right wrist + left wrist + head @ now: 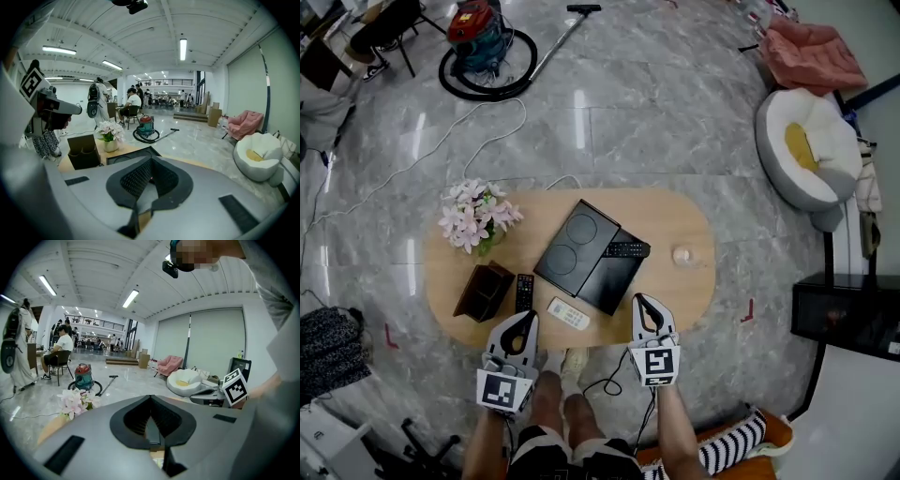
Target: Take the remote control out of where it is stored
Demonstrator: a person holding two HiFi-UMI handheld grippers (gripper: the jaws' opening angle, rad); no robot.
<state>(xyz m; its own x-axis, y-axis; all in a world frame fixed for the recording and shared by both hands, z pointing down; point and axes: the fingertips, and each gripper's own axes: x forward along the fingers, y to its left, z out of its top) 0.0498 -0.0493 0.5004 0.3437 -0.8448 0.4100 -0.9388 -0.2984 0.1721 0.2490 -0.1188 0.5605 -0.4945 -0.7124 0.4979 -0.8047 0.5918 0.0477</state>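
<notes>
On the oval wooden table (694,281) a dark brown holder box (485,291) stands at the left, also seen in the right gripper view (84,151). A black remote (524,292) lies flat just right of it. A white remote (569,313) lies near the front edge, and another black remote (626,249) rests on a black box (614,277). My left gripper (523,324) hangs over the front edge, just short of the first black remote, its jaws together and empty (151,399). My right gripper (643,307) sits at the front edge right of the white remote, shut and empty (151,161).
A black two-ring cooktop (572,246) lies mid-table, pink flowers in a vase (476,217) at the back left, a clear glass (682,255) at the right. Beyond the table a vacuum cleaner (483,37) and its cable lie on the floor. A white cushion seat (806,150) stands far right.
</notes>
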